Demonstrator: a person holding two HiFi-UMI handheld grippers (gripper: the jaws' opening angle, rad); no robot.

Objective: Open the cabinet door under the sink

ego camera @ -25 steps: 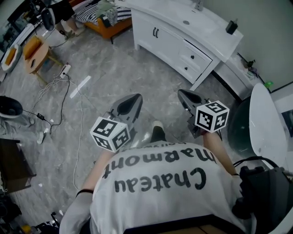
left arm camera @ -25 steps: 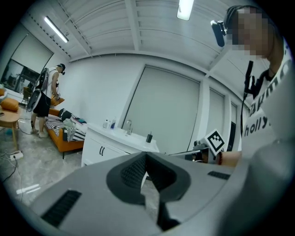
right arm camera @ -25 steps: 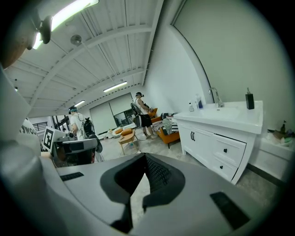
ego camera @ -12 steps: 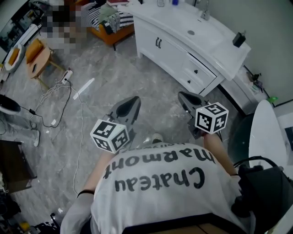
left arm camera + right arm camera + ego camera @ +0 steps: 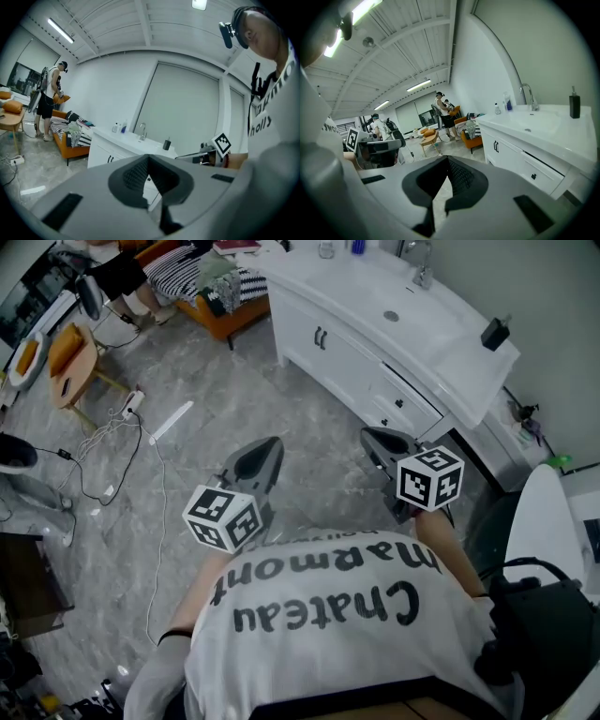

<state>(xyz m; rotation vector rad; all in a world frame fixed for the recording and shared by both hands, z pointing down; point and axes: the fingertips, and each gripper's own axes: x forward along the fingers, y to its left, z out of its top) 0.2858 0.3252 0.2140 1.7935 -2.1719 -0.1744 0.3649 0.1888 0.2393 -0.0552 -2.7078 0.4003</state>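
Note:
A white vanity (image 5: 412,329) with a sink (image 5: 392,316) and faucet (image 5: 422,276) stands ahead across the grey floor. Its cabinet door (image 5: 314,329) carries two black handles (image 5: 321,337), which also show in the right gripper view as handles (image 5: 496,146). Both grippers are held out in front of the person, well short of the vanity. My left gripper (image 5: 265,448) is shut with nothing in it. My right gripper (image 5: 372,437) is also shut and empty. Each gripper view shows its pads meeting at the tip, left gripper (image 5: 149,161) and right gripper (image 5: 447,160).
Drawers with black knobs (image 5: 398,402) sit right of the cabinet door. A black dispenser (image 5: 494,333) stands on the counter. An orange sofa (image 5: 202,287), a small wooden table (image 5: 70,352) and floor cables (image 5: 122,427) lie to the left. A white rounded object (image 5: 539,521) is close on the right.
The vanity has drawn nearer and slid down in the head view as the person walks toward it. Both grippers stay shut in the same pose.

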